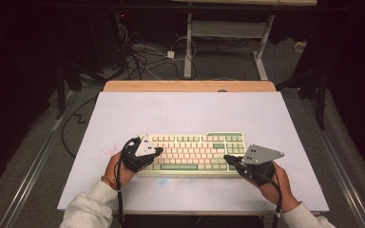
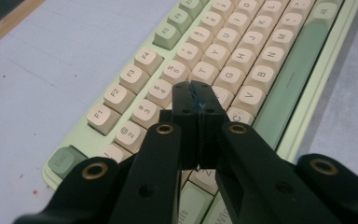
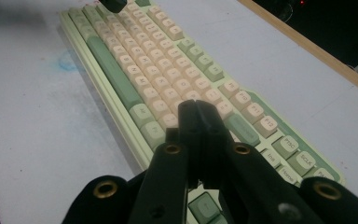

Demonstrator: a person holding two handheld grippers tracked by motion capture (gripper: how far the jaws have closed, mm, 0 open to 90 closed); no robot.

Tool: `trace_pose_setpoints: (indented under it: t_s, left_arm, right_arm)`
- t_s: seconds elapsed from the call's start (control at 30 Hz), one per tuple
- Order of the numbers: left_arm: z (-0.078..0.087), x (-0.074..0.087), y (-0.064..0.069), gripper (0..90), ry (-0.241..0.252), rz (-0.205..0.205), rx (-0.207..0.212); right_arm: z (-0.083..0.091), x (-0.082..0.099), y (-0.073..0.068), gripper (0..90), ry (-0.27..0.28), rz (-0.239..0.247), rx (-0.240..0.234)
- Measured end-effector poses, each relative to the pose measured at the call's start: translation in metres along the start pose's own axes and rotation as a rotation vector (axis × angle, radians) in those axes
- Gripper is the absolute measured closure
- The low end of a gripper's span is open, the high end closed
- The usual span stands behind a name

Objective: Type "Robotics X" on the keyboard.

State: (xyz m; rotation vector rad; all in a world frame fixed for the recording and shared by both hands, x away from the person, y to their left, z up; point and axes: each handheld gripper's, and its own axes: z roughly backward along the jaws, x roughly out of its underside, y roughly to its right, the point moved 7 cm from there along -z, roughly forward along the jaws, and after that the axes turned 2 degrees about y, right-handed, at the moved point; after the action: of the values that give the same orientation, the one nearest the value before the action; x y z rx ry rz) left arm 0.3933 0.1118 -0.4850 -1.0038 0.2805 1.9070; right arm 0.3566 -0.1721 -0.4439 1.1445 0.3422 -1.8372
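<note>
The work in hand looks like typing on the pale green keyboard with cream and green plastic keycaps [image 1: 195, 153], which lies flat on the light grey table top [image 1: 185, 114] directly beneath and ahead of both tools. How many keys have been struck I cannot tell, since nothing on the board records it; my judgement is that the pressing is under way, with both tips poised over the keys.

The left gripper [image 2: 196, 88] has its 2 black jaws pressed together with nothing between them, so it serves as a single poking tip. It hangs just above the left letter block, its tip near the R and T keys, with the function row to its left in its own view. The right gripper [image 3: 197, 108] is likewise closed and empty, angled down over the keys near the right end of the long green space bar [image 3: 112, 70].

In the high view each hand comes in from the near edge, wrists angled inward, tips pointing toward the middle of the board.
</note>
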Motion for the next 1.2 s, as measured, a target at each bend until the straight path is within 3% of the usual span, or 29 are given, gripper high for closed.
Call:
trace_pose_setpoints:
  t_s: [0.57, 1.2]
  left_arm:
    - [0.013, -0.005, 0.001, 87.1, 0.038, -0.001, -0.007]
    - [0.023, -0.008, 0.020, 87.1, 0.060, -0.023, 0.033]
  right_arm:
    - [0.002, -0.001, 0.001, 89.9, 0.007, 0.002, 0.005]
    - [0.004, -0.002, 0.001, 90.0, 0.015, 0.004, 0.006]
